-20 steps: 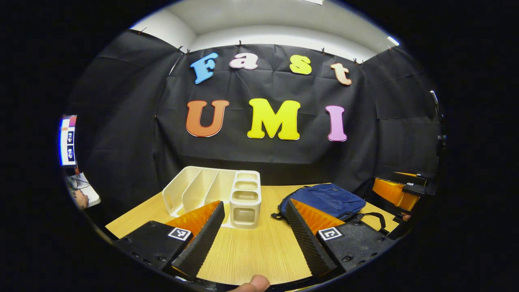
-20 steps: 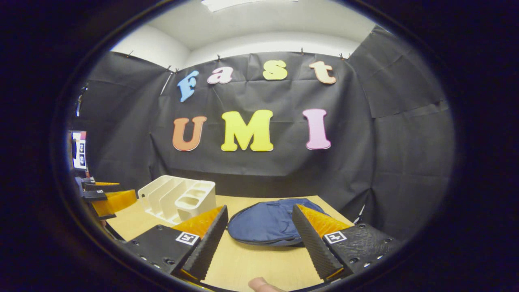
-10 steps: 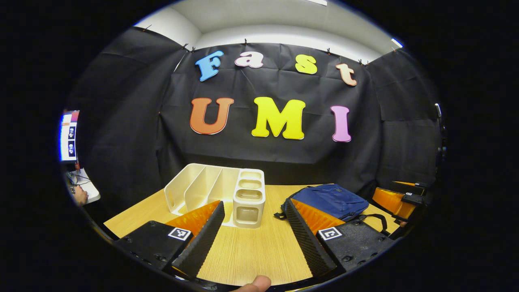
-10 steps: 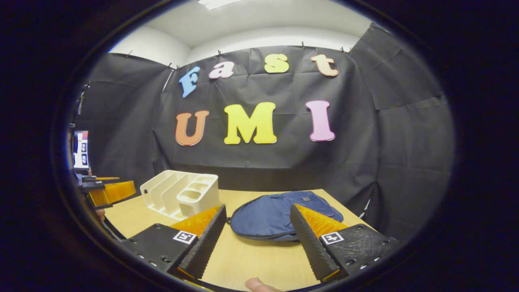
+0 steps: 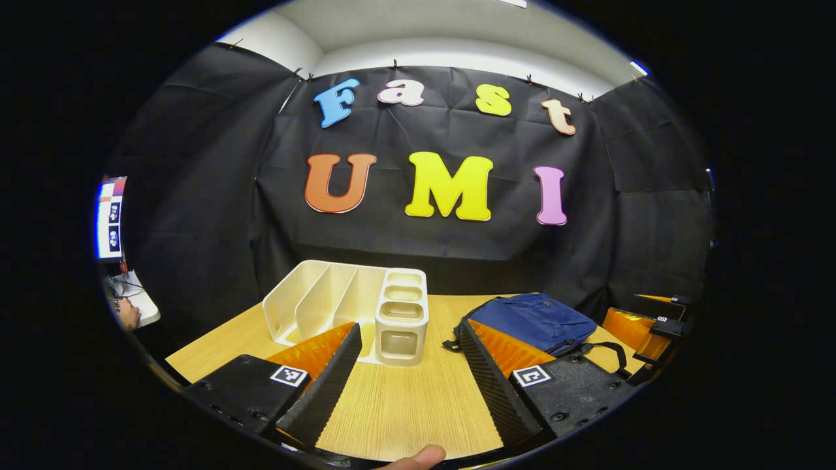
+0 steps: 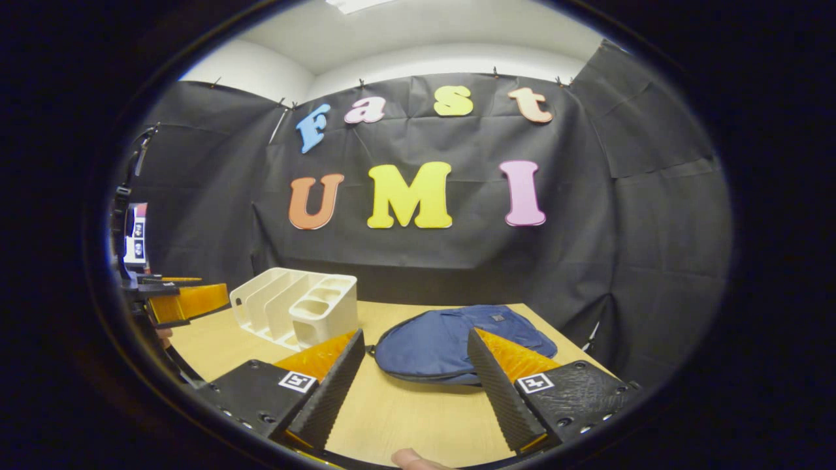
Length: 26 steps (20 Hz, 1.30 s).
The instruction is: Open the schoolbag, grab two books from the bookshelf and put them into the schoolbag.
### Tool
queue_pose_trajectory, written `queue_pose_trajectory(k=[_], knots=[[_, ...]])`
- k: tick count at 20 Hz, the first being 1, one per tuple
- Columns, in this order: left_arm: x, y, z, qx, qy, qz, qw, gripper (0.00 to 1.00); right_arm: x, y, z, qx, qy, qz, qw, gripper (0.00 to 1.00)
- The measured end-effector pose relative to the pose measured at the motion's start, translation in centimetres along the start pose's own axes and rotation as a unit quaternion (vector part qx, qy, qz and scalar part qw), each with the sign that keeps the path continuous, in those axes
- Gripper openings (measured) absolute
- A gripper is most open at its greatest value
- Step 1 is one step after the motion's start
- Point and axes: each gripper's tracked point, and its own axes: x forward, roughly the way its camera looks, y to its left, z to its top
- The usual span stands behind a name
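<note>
Left gripper (image 5: pixel 408 362): fingers spread wide, nothing between them, held above the bare near part of the wooden table (image 5: pixel 405 405). Straight ahead, on the table's left half: a cream bookshelf (image 5: pixel 356 310), upright, made of slanted dividers forming open slots, plus a column of three small square compartments at its right end. Slots and compartments all look hollow as far as visible; no books seen in them. Right of the bookshelf, well apart from it: a dark blue schoolbag (image 5: pixel 535 323), lying flat, black strap trailing toward the near right edge. Zip state too small to tell. Past the schoolbag at the far right: the right gripper (image 5: pixel 643 323), partly cut off.

Right gripper (image 6: pixel 415 365) in the right gripper view: fingers likewise spread apart, gripping nothing, hovering above the table (image 6: pixel 418 424). Directly beyond the gap: schoolbag (image 6: pixel 457 343), flat on the tabletop, closed-looking along its rounded near edge, contents hidden. Left of it: bookshelf (image 6: pixel 297 307), slots angled away, compartments facing forward. At the far left edge: left gripper (image 6: pixel 176 303), hovering beside the bookshelf's end. A fingertip (image 6: pixel 408 459) of the holding hand at the bottom edge.
</note>
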Motion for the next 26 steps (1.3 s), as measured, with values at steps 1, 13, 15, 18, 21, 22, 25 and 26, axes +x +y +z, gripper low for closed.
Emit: queue_pose_trajectory(k=[1,13,15,18,21,22,25,26], knots=[[-0.1,-0.2,0.0,0.004,-0.002,-0.002,1.000,0.98,0.0,0.1,-0.2,-0.003,0.001,0.002,1.000,0.98],[0.1,-0.7,-0.7,0.019,0.006,0.000,1.000,0.98,0.2,0.3,-0.6,0.001,0.010,0.010,1.000,0.95],[0.1,-0.3,-1.0,0.018,0.007,0.000,1.000,0.98,0.2,0.2,-0.6,-0.001,0.010,0.010,1.000,0.96],[0.9,-0.5,-0.8,0.020,0.011,0.002,1.000,0.98,0.3,0.1,-0.7,-0.001,0.012,0.009,1.000,0.95],[0.9,-0.4,-1.0,0.025,0.012,0.003,1.000,0.98,0.4,-0.2,-1.2,-0.004,0.019,0.006,1.000,0.95],[0.8,-0.4,-1.1,0.026,0.012,0.002,1.000,0.98,0.5,-0.2,-1.3,-0.004,0.020,0.006,1.000,0.95],[0.7,-0.5,-1.3,0.027,0.012,0.003,1.000,0.98,0.4,-0.1,-1.1,-0.006,0.019,0.008,1.000,0.95],[0.7,-0.5,-1.3,0.027,0.012,0.003,1.000,0.98,0.4,-0.1,-1.0,-0.006,0.018,0.007,1.000,0.95]])
